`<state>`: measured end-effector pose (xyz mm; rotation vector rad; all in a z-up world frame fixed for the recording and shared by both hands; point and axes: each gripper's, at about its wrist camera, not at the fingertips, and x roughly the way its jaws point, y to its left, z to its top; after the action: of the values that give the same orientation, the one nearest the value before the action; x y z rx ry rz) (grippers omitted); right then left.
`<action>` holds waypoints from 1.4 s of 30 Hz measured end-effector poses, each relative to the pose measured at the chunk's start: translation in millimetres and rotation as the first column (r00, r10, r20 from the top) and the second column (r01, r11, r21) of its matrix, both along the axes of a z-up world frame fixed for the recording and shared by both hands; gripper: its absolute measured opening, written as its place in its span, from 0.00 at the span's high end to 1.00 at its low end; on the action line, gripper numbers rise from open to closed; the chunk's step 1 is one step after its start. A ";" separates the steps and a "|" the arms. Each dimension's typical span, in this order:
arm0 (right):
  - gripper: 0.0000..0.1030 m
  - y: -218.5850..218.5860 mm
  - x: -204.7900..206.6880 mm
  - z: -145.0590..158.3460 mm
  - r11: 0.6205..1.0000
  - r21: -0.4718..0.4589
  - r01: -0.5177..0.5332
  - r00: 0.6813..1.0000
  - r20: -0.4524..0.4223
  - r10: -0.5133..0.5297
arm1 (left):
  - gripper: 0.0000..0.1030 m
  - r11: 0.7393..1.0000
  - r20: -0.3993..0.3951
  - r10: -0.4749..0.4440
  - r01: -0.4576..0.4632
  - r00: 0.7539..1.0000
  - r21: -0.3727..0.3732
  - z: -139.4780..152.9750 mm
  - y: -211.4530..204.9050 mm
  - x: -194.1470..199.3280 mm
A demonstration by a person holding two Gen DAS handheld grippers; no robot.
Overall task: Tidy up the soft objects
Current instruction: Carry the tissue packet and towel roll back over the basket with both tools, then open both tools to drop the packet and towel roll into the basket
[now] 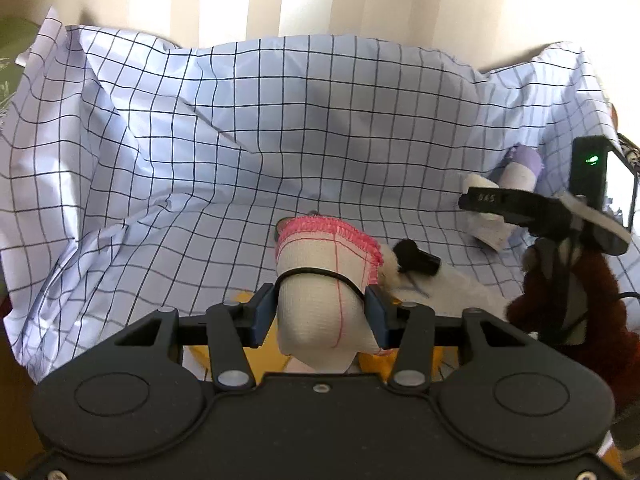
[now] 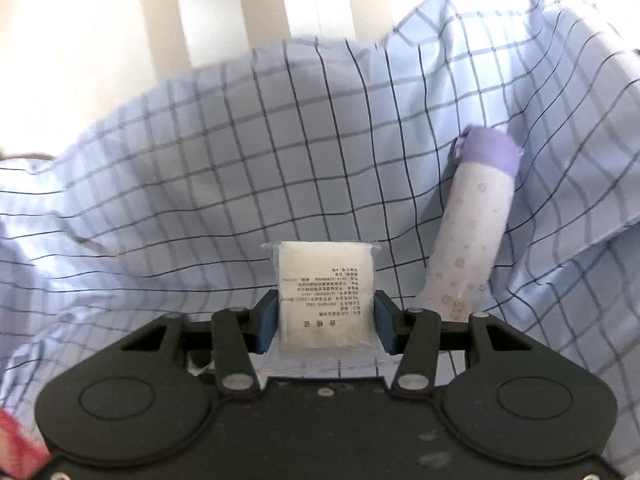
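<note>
- Checked cloth point(image 1: 280, 128), pale blue with a dark grid, lies rumpled over the whole surface and rides up at the back against a cream wall; every place below is given from this cloth.
- Left hand-held gripper point(image 1: 320, 312): its blue pads are clamped on a rolled white cloth with a pink stitched hem point(image 1: 324, 280), bound by a thin black band and held above the near part of the checked cloth.
- Right hand-held gripper point(image 2: 326, 320): clamped on a flat white packet in clear wrap point(image 2: 326, 292) with a printed label, held over the right side of the checked cloth.
- A white roll with a purple end point(image 2: 476, 224) lies in a fold at the right edge of the checked cloth, just beyond the packet.
- On the near right part of the checked cloth, the left view shows a white soft thing with a black piece point(image 1: 416, 264) and a brown plush thing point(image 1: 560, 312) beside it; something yellow point(image 1: 400, 360) shows under the left hand-held gripper, too hidden to name.
- Step in hand, as I judge it: both soft objects are gripped and in carriage, neither set down.
- Next move calls for choosing a spot on the checked cloth for each, lowering until the object rests, then parting the pads; the roll may slump or unroll on release.
</note>
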<state>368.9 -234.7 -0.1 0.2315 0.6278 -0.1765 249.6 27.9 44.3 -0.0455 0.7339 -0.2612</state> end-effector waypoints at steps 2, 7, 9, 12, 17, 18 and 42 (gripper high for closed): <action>0.53 2.6 -22.3 11.3 1.000 0.004 -0.019 1.000 0.015 0.019 | 0.54 1.000 -0.001 -0.004 0.004 1.000 -0.006 2.3 0.0 -11.4; 0.53 11.6 -78.6 31.0 0.996 0.049 -0.070 0.997 0.022 0.069 | 0.54 1.000 -0.021 -0.012 0.011 1.000 -0.018 4.4 2.2 -38.9; 0.53 16.3 -103.2 35.3 0.995 0.058 -0.087 0.996 0.016 0.086 | 0.54 1.000 -0.033 -0.015 0.014 0.999 -0.025 4.2 3.3 -49.1; 0.53 26.0 -137.5 37.7 0.992 0.060 -0.112 0.994 0.001 0.113 | 0.54 0.999 -0.054 -0.019 0.017 0.998 -0.029 2.0 3.8 -65.1; 0.53 40.8 -195.3 36.7 0.989 0.063 -0.137 0.991 0.001 0.137 | 0.54 0.999 -0.112 -0.034 0.029 0.993 -0.046 -7.5 1.9 -90.6; 0.52 43.4 -206.7 35.5 0.988 0.060 -0.140 0.990 0.000 0.140 | 0.54 0.998 -0.123 -0.036 0.031 0.992 -0.048 -9.7 1.5 -95.4; 0.52 61.9 -300.2 -17.9 0.976 0.132 -0.173 0.950 -0.240 0.201 | 0.53 0.999 -0.339 -0.033 0.025 0.940 -0.028 -58.6 0.0 -135.4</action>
<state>68.7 -172.8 -18.1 0.2557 0.9101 0.0133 114.2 27.9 -14.3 -0.1043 1.0765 -0.2937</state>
